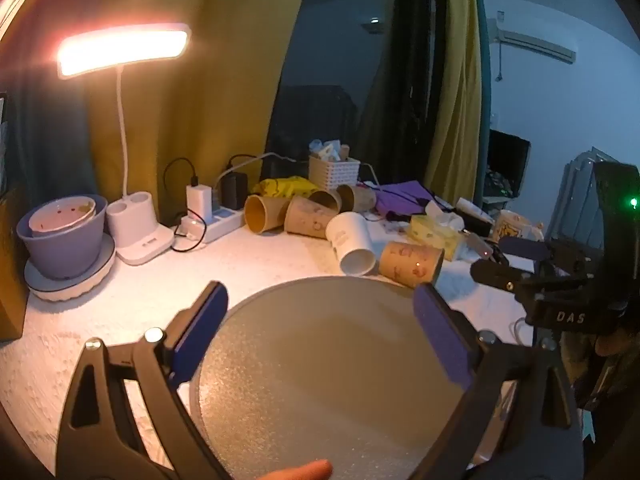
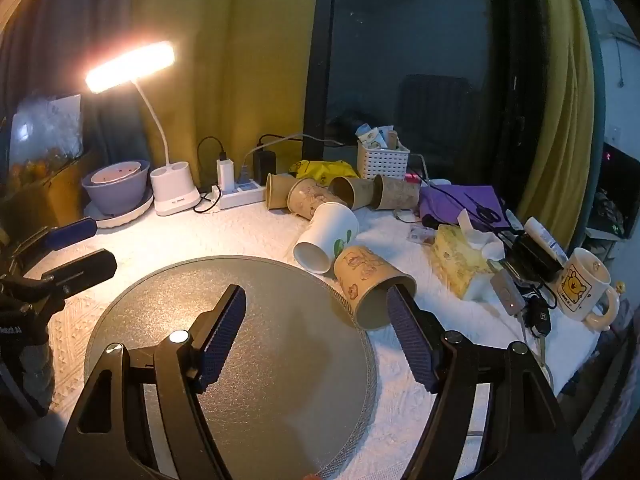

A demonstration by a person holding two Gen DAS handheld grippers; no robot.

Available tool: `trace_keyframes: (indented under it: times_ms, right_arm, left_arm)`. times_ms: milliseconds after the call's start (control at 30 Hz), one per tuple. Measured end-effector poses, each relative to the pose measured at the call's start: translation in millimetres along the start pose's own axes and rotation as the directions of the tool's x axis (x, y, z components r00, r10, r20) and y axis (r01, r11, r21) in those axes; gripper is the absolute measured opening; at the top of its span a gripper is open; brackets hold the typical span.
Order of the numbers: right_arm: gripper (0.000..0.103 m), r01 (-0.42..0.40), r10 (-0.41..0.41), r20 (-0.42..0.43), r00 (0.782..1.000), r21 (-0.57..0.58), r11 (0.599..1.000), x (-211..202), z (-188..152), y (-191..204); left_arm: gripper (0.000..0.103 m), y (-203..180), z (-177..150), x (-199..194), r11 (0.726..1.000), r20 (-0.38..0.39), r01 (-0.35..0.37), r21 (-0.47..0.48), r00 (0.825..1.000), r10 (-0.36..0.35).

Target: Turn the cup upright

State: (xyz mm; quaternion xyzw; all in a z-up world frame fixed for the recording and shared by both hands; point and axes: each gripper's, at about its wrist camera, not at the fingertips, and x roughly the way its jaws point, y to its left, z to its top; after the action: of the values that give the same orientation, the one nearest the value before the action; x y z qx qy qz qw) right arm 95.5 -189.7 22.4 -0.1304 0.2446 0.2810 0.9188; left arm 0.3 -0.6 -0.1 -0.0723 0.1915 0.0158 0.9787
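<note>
Several paper cups lie on their sides on the white cloth behind a round grey mat (image 1: 320,360) (image 2: 240,340). The nearest is a brown printed cup (image 2: 368,284) (image 1: 412,264), mouth toward me, at the mat's right rim. A white cup (image 2: 326,236) (image 1: 352,244) lies just behind it. More brown cups (image 2: 312,196) lie further back. My right gripper (image 2: 316,304) is open and empty above the mat, its right fingertip in front of the brown cup's mouth. My left gripper (image 1: 320,300) is open and empty over the mat; it also shows at the left edge of the right wrist view (image 2: 80,246).
A lit desk lamp (image 2: 176,188), a purple bowl on a plate (image 2: 116,188), a power strip with chargers (image 2: 240,196) and a white basket (image 2: 382,160) line the back. A tissue box (image 2: 460,260), keys, gadgets and a bear mug (image 2: 584,288) crowd the right.
</note>
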Motion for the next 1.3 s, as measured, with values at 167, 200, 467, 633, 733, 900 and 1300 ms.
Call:
trace_keyframes:
  times_ms: [167,200,467,633,733,900,1300]
  right_arm:
    - [0.075,-0.002,0.002,0.002,1.0,0.006,1.0,-1.7,0.2,0.3]
    - [0.075,-0.002,0.002,0.003,1.0,0.006,1.0,-2.2,0.2,0.8]
    - [0.075,-0.01,0.01,0.001,1.0,0.015,1.0,-2.2,0.1,0.1]
    - [0.075,-0.009,0.009,0.003,1.0,0.015,1.0,-4.1,-0.1,2.0]
    - [0.075,-0.009,0.009,0.004,1.0,0.014,1.0,-3.7,-0.8,1.7]
    - [0.075,-0.01,0.01,0.003,1.0,0.015,1.0,-5.0,0.0,2.0]
    - [0.075,-0.009,0.008,0.006,1.0,0.013,1.0,-4.8,-0.3,2.0]
  left_arm:
    - [0.095,1.0,-0.1,0.9,1.0,-0.003,0.008,-0.021,1.0,-0.008]
    - [0.095,0.5,-0.1,0.4,1.0,-0.001,0.007,-0.017,1.0,-0.007]
    - [0.095,-0.5,-0.3,0.4,1.0,-0.002,0.006,-0.01,1.0,-0.006]
    - [0.095,4.2,0.2,3.0,1.0,0.0,0.004,-0.009,1.0,-0.004]
    - [0.095,4.2,0.3,2.8,1.0,0.001,0.004,-0.009,1.0,-0.004]
    - [0.095,4.4,1.0,1.0,1.0,0.002,0.004,-0.008,1.0,-0.004]
    - [0.095,5.0,1.0,0.9,1.0,0.003,0.004,-0.005,1.0,-0.004]
